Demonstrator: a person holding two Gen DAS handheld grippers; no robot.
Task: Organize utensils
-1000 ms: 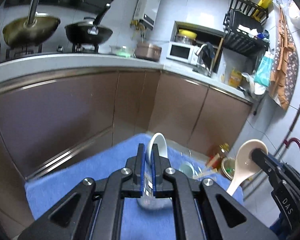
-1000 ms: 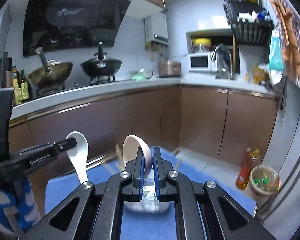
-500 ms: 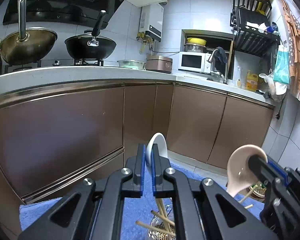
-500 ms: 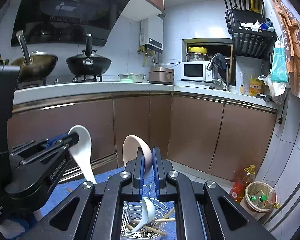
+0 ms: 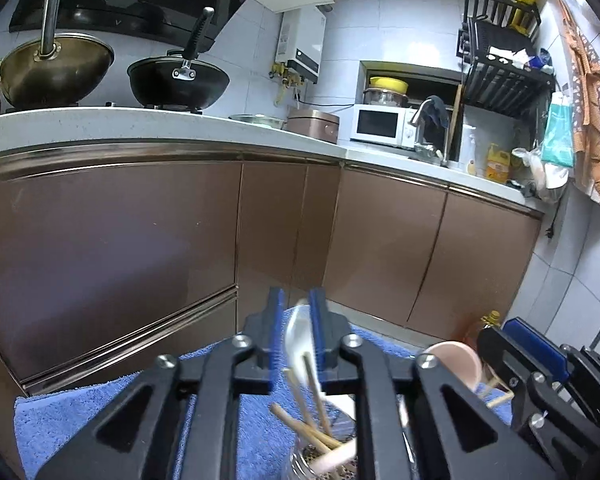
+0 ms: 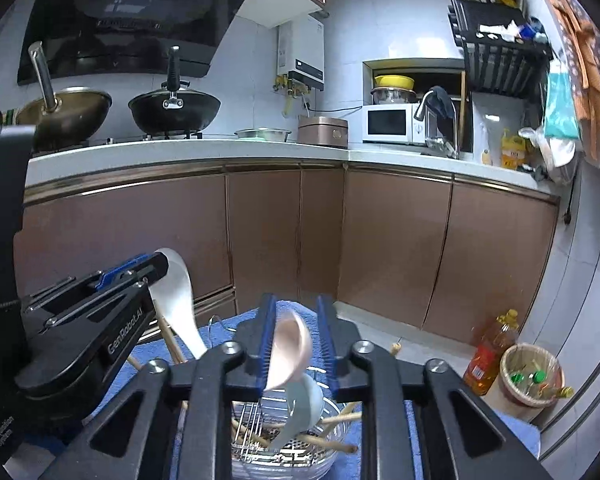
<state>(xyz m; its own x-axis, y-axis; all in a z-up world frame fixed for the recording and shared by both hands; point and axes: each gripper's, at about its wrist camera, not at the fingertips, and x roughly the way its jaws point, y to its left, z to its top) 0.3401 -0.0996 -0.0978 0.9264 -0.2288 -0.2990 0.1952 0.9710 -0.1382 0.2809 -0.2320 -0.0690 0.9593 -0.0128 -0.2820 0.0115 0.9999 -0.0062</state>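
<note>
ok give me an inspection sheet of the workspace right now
surface: blue towel under the basket
job's things: white ceramic spoon and pink ceramic spoon above wire drainer basket, which holds wooden chopsticks and a pale spoon
clutter: nothing seen
grippers: left gripper and right gripper open, spoons blurred between the jaws
cables: nothing seen
surroundings: brown cabinets, black wok, white microwave

There are three spoons: one white [image 6: 176,300], one pink [image 6: 290,354], one pale green [image 6: 306,404]. Two woks [image 6: 175,110] stand on the stove, and several chopsticks [image 6: 328,444] lie in one basket [image 6: 248,450].
</note>
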